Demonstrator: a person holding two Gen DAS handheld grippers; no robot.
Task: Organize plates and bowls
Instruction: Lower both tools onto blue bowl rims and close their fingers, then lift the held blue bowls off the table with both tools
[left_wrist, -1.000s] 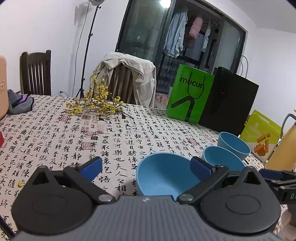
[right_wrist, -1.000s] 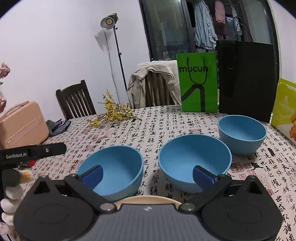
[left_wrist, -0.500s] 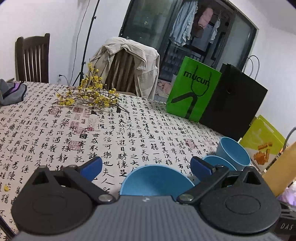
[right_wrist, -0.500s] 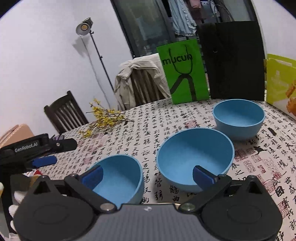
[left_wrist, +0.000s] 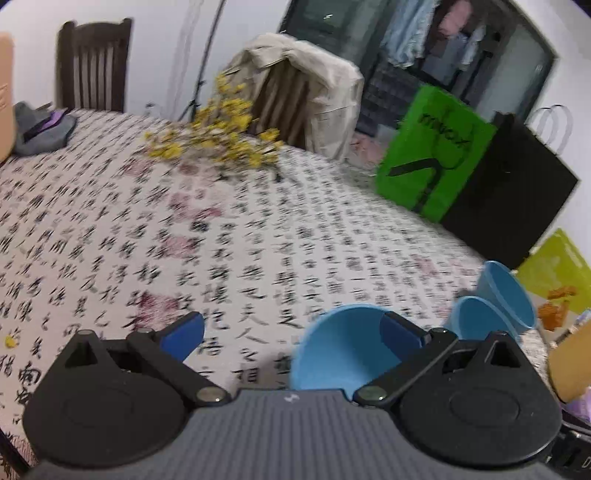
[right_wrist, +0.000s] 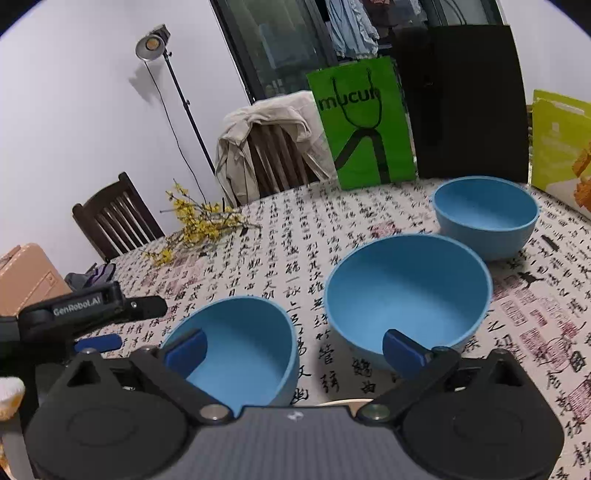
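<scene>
Three blue bowls stand in a row on the calligraphy tablecloth (right_wrist: 280, 236): a near bowl (right_wrist: 240, 347), a wider middle bowl (right_wrist: 406, 291) and a far bowl (right_wrist: 485, 214). My right gripper (right_wrist: 293, 350) is wide apart and closing. One pad hangs over the near bowl's inside and the other in front of the middle bowl's wall. It grips nothing. My left gripper (left_wrist: 291, 328) is open. Its right pad is at the near bowl's (left_wrist: 343, 350) right rim, without pressing on it. The left gripper (right_wrist: 122, 325) also shows at the left of the right wrist view.
A yellow flower branch (right_wrist: 199, 225) lies mid-table. Green (right_wrist: 364, 122), black (right_wrist: 465, 103) and yellow-green (right_wrist: 559, 147) bags stand along the far edge. A jacket-draped chair (right_wrist: 273, 147), a dark chair (right_wrist: 114, 218) and a lamp stand (right_wrist: 177, 88) are behind. A pink case (right_wrist: 26, 273) sits left. A beige rim (right_wrist: 347, 402) peeks under my right gripper.
The left gripper has swung leftward and rolled, so the near bowl now sits under its right finger. The right gripper has rolled and dipped slightly toward the bowls. No bowl has moved.
</scene>
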